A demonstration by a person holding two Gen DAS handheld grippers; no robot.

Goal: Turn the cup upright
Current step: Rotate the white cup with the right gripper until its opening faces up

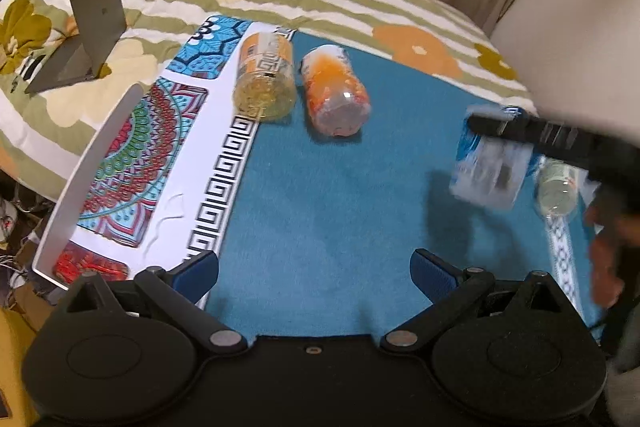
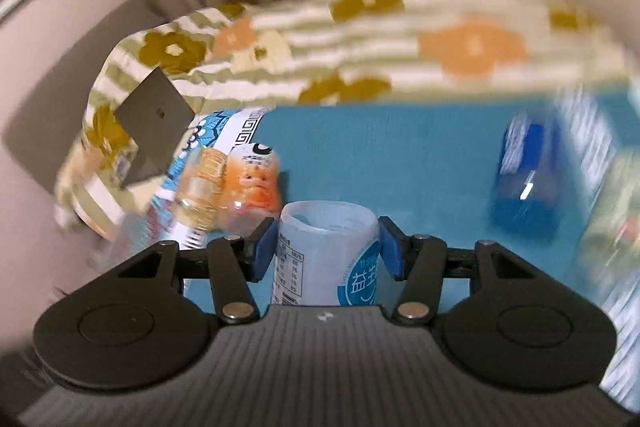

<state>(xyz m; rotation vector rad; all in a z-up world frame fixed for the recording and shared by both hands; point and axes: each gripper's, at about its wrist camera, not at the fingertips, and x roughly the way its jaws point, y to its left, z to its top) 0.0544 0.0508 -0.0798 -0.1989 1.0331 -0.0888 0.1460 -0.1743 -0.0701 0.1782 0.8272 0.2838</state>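
Observation:
My right gripper (image 2: 326,251) is shut on a pale blue and white cup (image 2: 326,251) with a printed label, held between its blue pads above the teal mat (image 2: 380,155). The same cup (image 1: 490,163) shows blurred at the right of the left wrist view, under the black right gripper (image 1: 532,133). My left gripper (image 1: 314,269) is open and empty, low over the mat (image 1: 320,207). An orange cup (image 1: 335,91) and a yellow cup (image 1: 266,75) lie on their sides at the mat's far left.
A dark blue cup (image 2: 528,179) lies on the mat's right side. A clear greenish cup (image 1: 558,189) lies at the right edge. A grey laptop (image 1: 86,31) stands open on the flowered bedspread (image 1: 360,7). Curtains hang behind.

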